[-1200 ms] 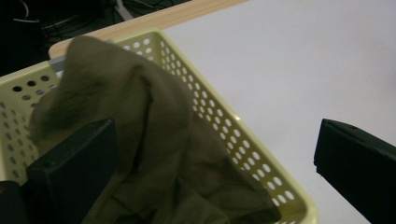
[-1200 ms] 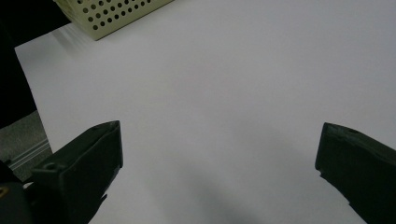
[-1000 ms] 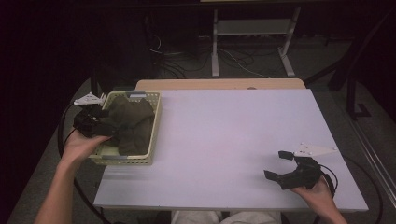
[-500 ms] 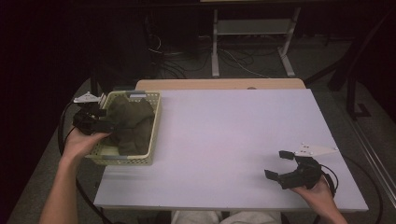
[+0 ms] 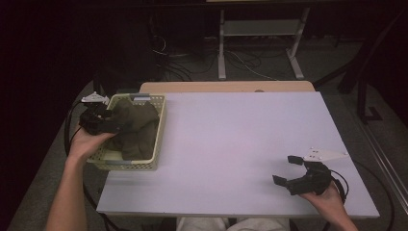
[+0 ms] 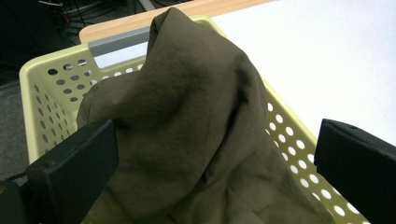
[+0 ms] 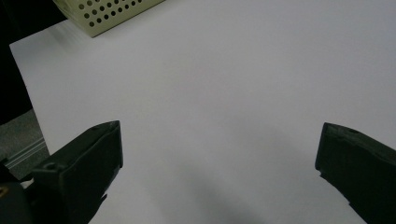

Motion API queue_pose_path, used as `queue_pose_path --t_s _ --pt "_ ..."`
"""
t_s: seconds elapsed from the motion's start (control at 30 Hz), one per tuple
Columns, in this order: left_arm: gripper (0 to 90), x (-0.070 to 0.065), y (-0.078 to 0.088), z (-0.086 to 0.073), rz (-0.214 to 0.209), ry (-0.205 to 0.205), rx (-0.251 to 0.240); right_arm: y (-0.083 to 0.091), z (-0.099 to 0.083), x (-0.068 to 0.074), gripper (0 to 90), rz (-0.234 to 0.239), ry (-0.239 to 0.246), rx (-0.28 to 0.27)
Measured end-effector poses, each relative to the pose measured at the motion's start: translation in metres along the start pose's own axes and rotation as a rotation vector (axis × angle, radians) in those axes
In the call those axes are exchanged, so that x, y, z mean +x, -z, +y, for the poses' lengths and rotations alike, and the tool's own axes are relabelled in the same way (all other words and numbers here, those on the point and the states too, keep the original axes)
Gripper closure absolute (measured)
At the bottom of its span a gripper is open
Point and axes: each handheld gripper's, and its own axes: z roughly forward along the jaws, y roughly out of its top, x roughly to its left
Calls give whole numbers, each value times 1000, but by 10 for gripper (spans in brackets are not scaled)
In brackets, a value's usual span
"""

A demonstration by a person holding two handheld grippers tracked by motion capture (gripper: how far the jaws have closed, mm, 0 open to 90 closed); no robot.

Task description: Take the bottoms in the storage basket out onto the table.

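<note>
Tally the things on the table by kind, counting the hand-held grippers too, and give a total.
Baskets: 1, the pale yellow perforated basket at the table's left edge.
Cloths: 1, the dark olive cloth bunched inside it.
Grippers: 2, the left gripper open at the cloth, and the right gripper open over the bare white table.
Total: 4

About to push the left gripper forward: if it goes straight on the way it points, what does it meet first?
Most likely the dark olive cloth heaped in the yellow basket: it lies directly between the open jaws of the left gripper, though depth is hard to judge.
</note>
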Motion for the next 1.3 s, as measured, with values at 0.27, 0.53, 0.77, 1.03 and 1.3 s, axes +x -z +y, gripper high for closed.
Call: queue_pose_path --t_s 0.27,0.53,0.77,1.03,1.3 --pt "0 2 -9 0 3 20 0 0 -1 -1 5 -5 -1 -3" --pt "0 5 -20 1 22 64 8 0 -1 -2 5 -5 -1 -1" --pt "15 6 -30 5 26 98 16 1 -2 -2 5 -8 -11 -1" --pt "116 10 -37 14 15 119 42 2 -2 -4 5 -11 -12 -2" --pt "219 16 -44 16 -24 178 47 3 -3 -5 5 -15 -22 -4"
